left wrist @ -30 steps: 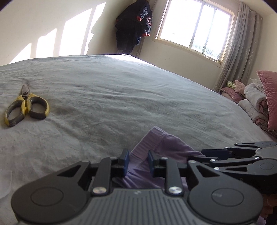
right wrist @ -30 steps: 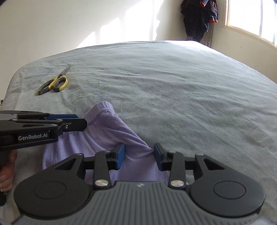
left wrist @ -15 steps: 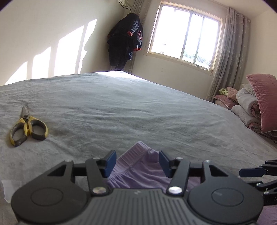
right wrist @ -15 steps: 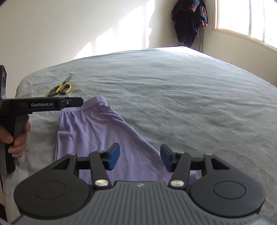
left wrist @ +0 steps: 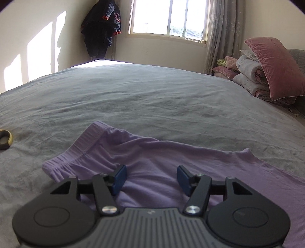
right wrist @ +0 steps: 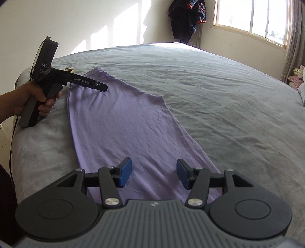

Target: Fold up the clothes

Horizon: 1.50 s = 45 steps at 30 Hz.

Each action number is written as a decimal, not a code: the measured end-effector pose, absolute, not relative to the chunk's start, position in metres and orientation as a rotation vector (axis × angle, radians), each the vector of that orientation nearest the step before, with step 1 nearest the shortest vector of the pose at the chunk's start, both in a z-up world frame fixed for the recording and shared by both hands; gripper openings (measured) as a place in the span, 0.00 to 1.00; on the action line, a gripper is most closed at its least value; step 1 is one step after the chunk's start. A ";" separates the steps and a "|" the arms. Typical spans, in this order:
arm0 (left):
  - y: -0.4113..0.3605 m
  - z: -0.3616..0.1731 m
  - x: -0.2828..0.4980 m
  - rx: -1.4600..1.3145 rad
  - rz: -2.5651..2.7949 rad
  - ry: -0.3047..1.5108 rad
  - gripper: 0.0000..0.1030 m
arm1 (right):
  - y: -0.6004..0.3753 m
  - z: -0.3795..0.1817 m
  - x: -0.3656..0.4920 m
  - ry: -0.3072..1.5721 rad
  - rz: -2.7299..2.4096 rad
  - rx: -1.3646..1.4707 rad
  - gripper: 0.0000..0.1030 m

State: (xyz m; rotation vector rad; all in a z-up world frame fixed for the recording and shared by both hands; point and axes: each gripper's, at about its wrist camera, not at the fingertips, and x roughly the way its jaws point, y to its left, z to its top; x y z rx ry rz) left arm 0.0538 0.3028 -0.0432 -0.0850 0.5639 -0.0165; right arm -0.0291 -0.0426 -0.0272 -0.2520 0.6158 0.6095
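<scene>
Trousers (right wrist: 122, 122), pale purple, lie flat and stretched out long on my grey bed (right wrist: 219, 91), near its edge. Their ribbed waistband (left wrist: 80, 150) is at the far left end, and the legs run toward the right, where my right claw is.

At far left in the right wrist view, my left hand (right wrist: 36, 99) grips the pistol handle of my left claw (right wrist: 103, 88). The wrist is level and the fingers wrap the handle. The claw's black arm points out over the waistband end and tilts slightly down. In its own view the left claw (left wrist: 151, 178) hangs just above the cloth behind the waistband. Its blue pads (left wrist: 119, 178) stand well apart, having just been opening, and nothing is between them but air over the cloth.

A yellow scissors handle (left wrist: 5, 138) lies on the bed left of the waistband, cut by the frame edge.

Further right, my right claw (right wrist: 153, 174) hovers above the leg end and points down along the trousers toward the waistband. Its pads (right wrist: 125, 174) are likewise apart and grip nothing; they too have just been opening.

Beyond the bed a dark jacket (right wrist: 187, 19) hangs in the corner beside a bright window (right wrist: 251, 15). At far right, pink pillows (left wrist: 274, 68) and folded quilts are stacked.
</scene>
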 end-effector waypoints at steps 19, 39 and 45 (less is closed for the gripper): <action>0.216 0.006 0.028 -0.016 -0.193 0.484 0.62 | -0.246 -0.029 -0.133 0.647 0.046 -0.015 0.58; 0.092 -0.056 -0.087 0.250 -0.805 0.498 0.59 | -0.132 -0.010 -0.084 0.772 0.049 0.112 0.58; 0.094 -0.060 -0.088 0.277 -0.833 0.493 0.59 | -0.069 -0.019 -0.044 0.862 0.062 0.024 0.58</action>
